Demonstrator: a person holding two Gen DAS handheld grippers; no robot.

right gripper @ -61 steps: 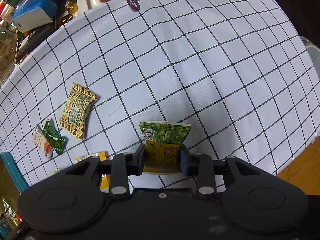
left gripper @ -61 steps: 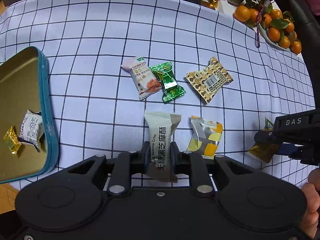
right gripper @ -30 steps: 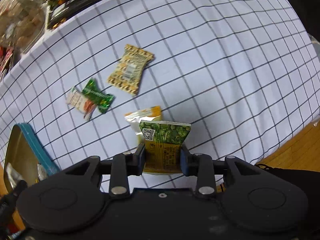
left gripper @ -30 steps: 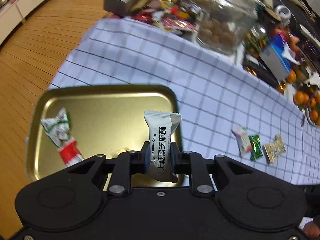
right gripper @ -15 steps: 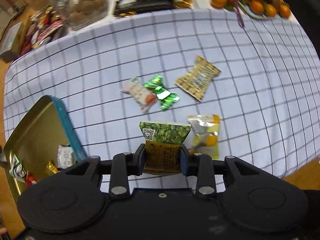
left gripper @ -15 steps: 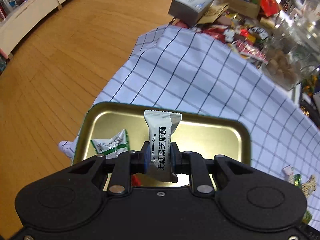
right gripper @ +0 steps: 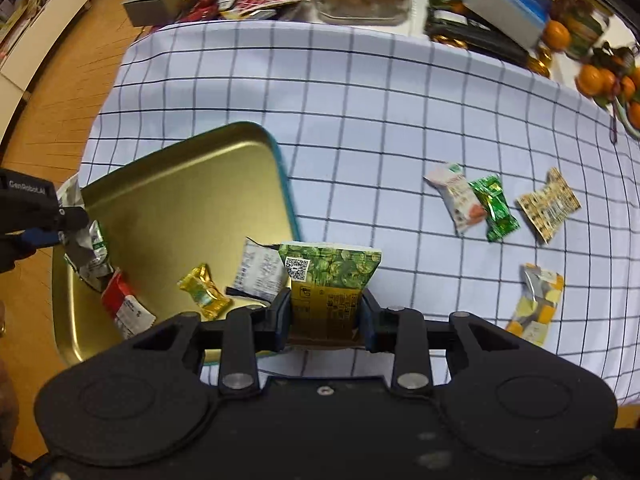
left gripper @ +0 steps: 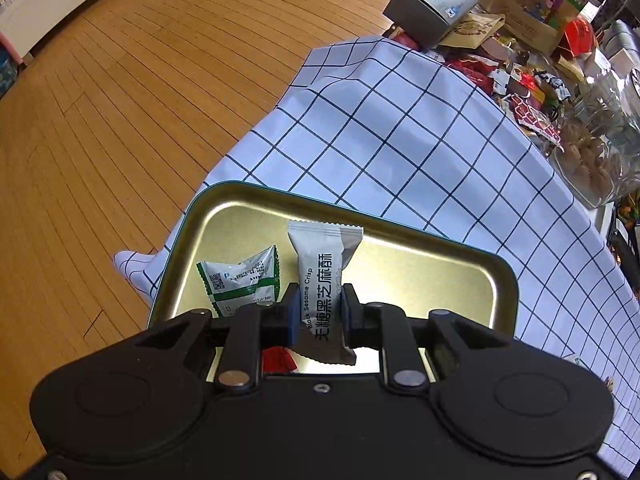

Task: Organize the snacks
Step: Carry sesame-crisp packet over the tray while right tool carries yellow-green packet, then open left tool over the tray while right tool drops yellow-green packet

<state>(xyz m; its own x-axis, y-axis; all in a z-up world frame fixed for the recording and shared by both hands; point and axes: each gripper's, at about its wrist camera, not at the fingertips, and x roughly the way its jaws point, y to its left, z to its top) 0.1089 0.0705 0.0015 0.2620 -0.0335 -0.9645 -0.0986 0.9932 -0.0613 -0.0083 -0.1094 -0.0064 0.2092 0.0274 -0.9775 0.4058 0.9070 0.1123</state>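
The left gripper (left gripper: 320, 312) is clamped on a grey sesame crisp packet (left gripper: 324, 280), a matte pillow-shaped wrapper with zigzag crimped ends and black print down the front. It stands upright between the jaws, held over the tin tray (left gripper: 440, 240), which is a shallow rounded-corner rectangle, shiny gold inside with a teal outer rim. In the tray, just left of the grey packet, there's a crinkly white and green packet (left gripper: 240, 276) with a QR code on it, and a bit of a red wrapper (left gripper: 278, 360) peeks out under the gripper.

The right gripper (right gripper: 326, 312) is closed on a green and gold packet (right gripper: 328, 280), glossy, with a leafy green top half, a QR code in the corner and a plain gold lower half. It sits right at the tray's (right gripper: 180, 200) near right corner, above the rim. From this side you can see more in the tray: a small gold foil candy (right gripper: 204, 290) twisted at both ends and a white printed packet (right gripper: 260, 274) next to it.

Out on the checked tablecloth (right gripper: 360, 120), white with thin dark grid lines, four snacks are loose: a pale packet (right gripper: 456, 196) touching a shiny green candy (right gripper: 494, 208), a tan patterned packet (right gripper: 548, 204) just beside those, and a yellow and grey packet (right gripper: 536, 300) nearer the table edge. The floor (left gripper: 120, 120) is wood planks.
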